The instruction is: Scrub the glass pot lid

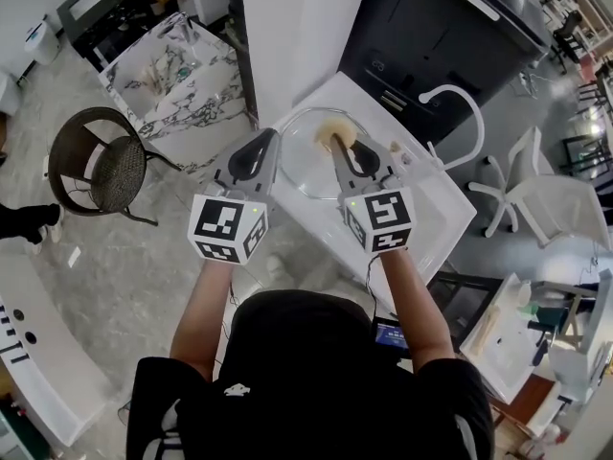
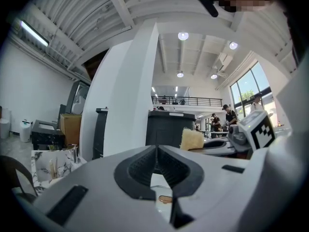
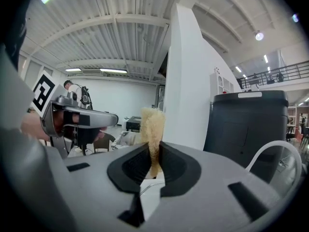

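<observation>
Since no foam, water or wiped track shows on the round clear glass pot lid [image 1: 308,172], you look to be at or just ahead of the first strokes, so I judge that nearly all the scrubbing is left. Your right tool [image 3: 153,151] is clamped on a pale yellow fibrous scrubbing sponge [image 3: 152,124], which stands up out of the jaws. In the head view that sponge sits over the far part of the lid, though whether it presses on the glass cannot be told. Your left tool [image 2: 156,151] has its jaws brought fully together with nothing showing between them, and its tip lies at the lid's left rim; whether it nips that rim or only steadies it I cannot say. The lid is over the white desk [image 1: 436,209] that carries a curved white tap [image 1: 452,87], between your two tools. It looks transparent and unmarked, with a thin bright rim and the white surface showing through it; no knob can be made out, and any grime is too fine to see from here
</observation>
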A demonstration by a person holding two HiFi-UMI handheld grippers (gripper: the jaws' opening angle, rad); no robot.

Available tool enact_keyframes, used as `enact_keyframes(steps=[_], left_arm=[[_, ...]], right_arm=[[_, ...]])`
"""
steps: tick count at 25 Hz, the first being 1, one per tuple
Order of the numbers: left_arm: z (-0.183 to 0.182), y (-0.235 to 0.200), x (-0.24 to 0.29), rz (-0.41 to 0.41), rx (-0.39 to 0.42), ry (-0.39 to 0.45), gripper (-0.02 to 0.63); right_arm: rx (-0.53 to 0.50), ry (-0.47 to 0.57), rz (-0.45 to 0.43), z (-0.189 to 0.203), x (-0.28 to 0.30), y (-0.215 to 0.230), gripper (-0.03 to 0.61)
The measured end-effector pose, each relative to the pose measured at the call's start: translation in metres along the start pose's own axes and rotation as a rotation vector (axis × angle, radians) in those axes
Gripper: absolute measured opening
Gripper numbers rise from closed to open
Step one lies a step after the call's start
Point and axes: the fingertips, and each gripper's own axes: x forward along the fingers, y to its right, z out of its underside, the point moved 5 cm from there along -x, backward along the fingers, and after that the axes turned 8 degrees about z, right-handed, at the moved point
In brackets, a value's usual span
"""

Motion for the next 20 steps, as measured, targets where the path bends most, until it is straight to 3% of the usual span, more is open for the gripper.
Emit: enact_keyframes(steps=[10,20], left_arm=[[0.023,-0.031,0.014,0.036,-0.038,-0.045,0.011],[0.053,-0.037,0.047,0.051,-0.071,-0.108,0.011]], right_arm=[[0.041,-0.045,0.024,0.019,0.03,-0.003,0.025],[0.068,-0.091,0.023,0.041,0.05,0.024,0.025]])
